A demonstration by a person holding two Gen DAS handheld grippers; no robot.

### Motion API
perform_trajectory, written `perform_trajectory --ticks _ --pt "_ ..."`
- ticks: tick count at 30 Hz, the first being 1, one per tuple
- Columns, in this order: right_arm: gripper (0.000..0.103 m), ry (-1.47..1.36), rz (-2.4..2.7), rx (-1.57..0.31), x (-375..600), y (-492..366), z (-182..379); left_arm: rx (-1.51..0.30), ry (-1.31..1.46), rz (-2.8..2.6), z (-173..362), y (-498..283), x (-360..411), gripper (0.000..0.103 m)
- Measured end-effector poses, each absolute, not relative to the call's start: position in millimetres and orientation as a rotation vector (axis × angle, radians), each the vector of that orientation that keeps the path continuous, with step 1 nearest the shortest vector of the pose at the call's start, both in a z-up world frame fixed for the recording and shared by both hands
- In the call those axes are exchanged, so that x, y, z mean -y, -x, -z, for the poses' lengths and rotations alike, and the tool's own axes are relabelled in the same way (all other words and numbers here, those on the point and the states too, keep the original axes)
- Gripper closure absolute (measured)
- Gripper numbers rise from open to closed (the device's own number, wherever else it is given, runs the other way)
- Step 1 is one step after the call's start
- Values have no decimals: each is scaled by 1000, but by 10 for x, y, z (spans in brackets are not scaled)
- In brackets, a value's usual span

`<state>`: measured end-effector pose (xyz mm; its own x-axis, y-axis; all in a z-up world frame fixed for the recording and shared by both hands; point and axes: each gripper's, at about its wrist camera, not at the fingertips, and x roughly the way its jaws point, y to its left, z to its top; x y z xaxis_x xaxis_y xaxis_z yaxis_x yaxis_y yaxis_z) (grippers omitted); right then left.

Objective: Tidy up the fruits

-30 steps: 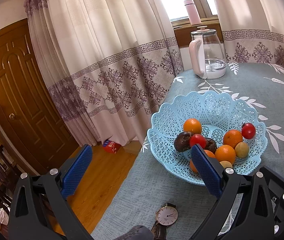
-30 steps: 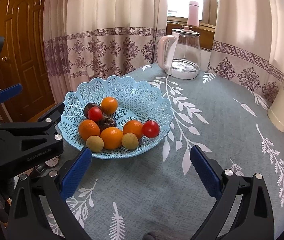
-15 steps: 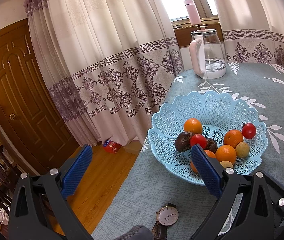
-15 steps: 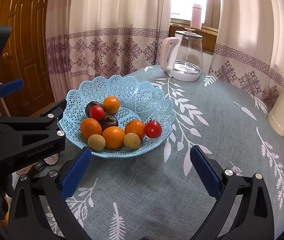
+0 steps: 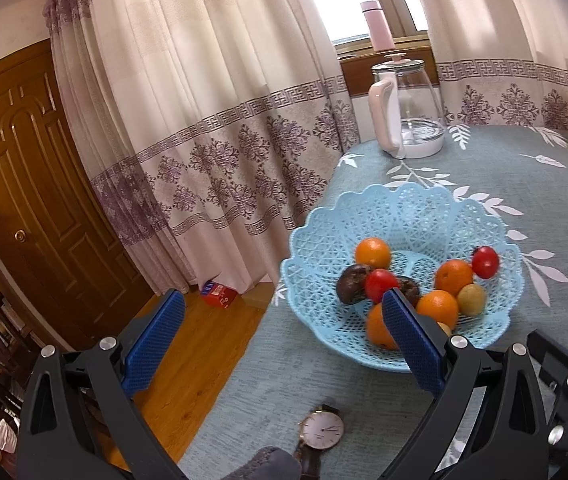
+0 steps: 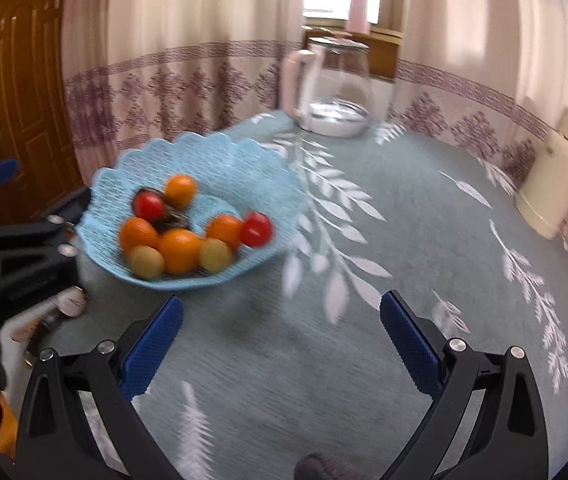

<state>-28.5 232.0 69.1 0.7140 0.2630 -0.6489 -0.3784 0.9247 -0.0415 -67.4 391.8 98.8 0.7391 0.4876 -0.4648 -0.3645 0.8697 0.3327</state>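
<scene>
Four oranges [image 5: 372,253]: in blue lattice basket [image 5: 404,216], centre-right of frame, with two red tomatoes [image 5: 485,262], dark fruits, yellowish fruits.
Left gripper [image 5: 279,340]: wide open, empty.
Right gripper [image 6: 279,340]: wide open, empty.
Kettle [image 5: 406,112]: glass, upper right.

Left tool [image 5: 279,336] and right tool [image 6: 279,340] both gape, empty.
</scene>
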Motion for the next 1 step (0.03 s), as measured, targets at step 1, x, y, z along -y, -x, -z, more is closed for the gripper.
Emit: perform_trajectory --ticks 1 --pt "5 173 -346 -696 -2266 274 -672 -572 -229 -459 -984 675 -3872 3"
